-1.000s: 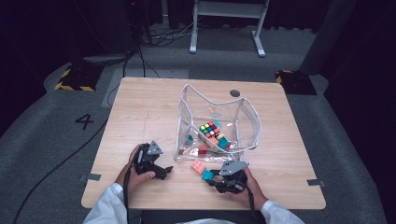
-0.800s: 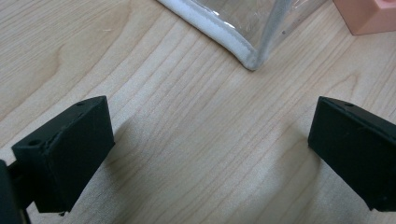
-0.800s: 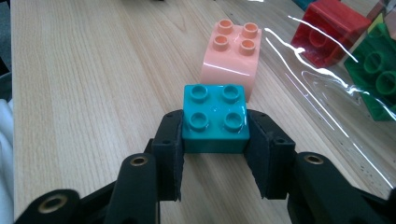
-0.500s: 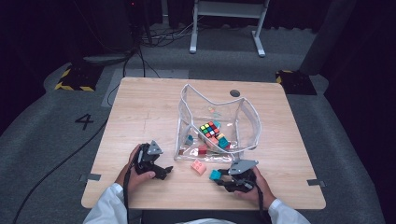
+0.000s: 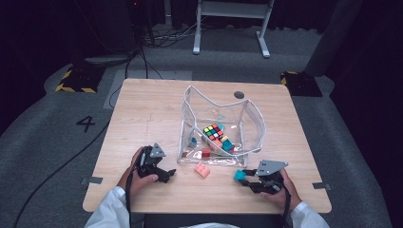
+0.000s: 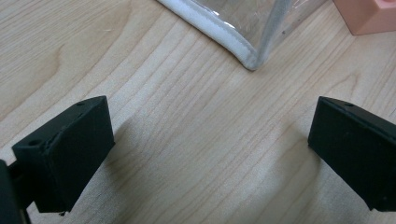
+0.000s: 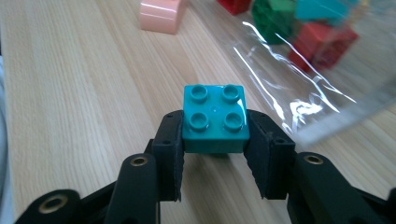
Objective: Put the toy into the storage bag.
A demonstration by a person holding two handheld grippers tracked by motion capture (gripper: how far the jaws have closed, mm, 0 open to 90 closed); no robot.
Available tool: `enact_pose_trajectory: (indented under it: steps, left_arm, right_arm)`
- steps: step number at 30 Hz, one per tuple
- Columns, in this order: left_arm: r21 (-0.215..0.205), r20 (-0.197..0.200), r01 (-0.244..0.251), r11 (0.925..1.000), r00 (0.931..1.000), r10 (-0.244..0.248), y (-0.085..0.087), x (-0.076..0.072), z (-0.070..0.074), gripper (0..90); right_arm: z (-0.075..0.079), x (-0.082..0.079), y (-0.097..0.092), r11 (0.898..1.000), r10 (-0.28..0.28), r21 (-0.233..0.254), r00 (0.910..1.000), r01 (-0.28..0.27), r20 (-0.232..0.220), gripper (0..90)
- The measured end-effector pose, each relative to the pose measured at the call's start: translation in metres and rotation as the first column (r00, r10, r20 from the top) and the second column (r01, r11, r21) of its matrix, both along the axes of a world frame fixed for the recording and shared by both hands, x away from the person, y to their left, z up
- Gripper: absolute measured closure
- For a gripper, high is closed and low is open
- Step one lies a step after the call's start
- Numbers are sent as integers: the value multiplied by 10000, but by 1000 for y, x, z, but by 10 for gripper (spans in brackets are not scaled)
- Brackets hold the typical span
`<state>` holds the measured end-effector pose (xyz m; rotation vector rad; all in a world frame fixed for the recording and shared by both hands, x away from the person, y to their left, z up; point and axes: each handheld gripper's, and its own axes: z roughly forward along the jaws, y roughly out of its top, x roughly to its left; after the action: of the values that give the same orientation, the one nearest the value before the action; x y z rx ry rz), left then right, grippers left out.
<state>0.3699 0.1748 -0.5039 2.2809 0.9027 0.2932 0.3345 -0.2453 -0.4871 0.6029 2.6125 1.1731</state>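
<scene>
My right gripper point(image 7: 215, 140) is shut on a teal four-stud brick point(image 7: 215, 117), which I hold just above the wood near the table's front right point(image 5: 240, 175). A clear plastic bag point(image 5: 218, 126) stands open in the middle of the table, holding a colour cube point(image 5: 213, 131) and several loose bricks. A pink brick point(image 5: 202, 169) lies on the table just in front of the bag, left of my right gripper point(image 5: 243, 177). My left gripper point(image 5: 166, 173) rests at the front left with its jaws wide apart over bare wood point(image 6: 205, 154), nothing between them.
The bag's white-edged corner point(image 6: 247, 58) lies just ahead of the left gripper, with the pink brick point(image 6: 369, 16) beyond it to the right. Red and green bricks point(image 7: 299, 28) show through the bag's wall. The table's front edge point(image 5: 204, 209) is close to both hands.
My right gripper, with the teal brick in it, has moved to the right along the table's front, away from the pink brick. The left gripper has stayed put.
</scene>
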Motion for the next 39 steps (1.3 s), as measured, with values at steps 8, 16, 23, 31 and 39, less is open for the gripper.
enact_pose_trajectory:
  steps: [8,16,23,31,39]
  left_arm:
    - [0,1,-1,10000,10000,1,0,0,0,3]
    - [-3,-4,-2,10000,10000,2,0,0,0,3]
    - [2,5,4,10000,10000,-4,0,0,0,3]
    - [0,7,6,10000,10000,-6,0,0,0,3]
    - [13,-2,6,10000,10000,-6,0,0,0,3]
  right_arm:
    - [6,7,-38,9960,-889,14,9958,889,203,595]
    - [13,21,-65,9820,-1890,49,9812,1889,398,596]
    - [22,30,-78,9719,-2350,273,9700,2337,628,596]
    - [45,47,-87,9617,-2718,639,9573,2665,981,596]
    - [80,71,-97,9493,-3132,729,9392,3057,1406,596]
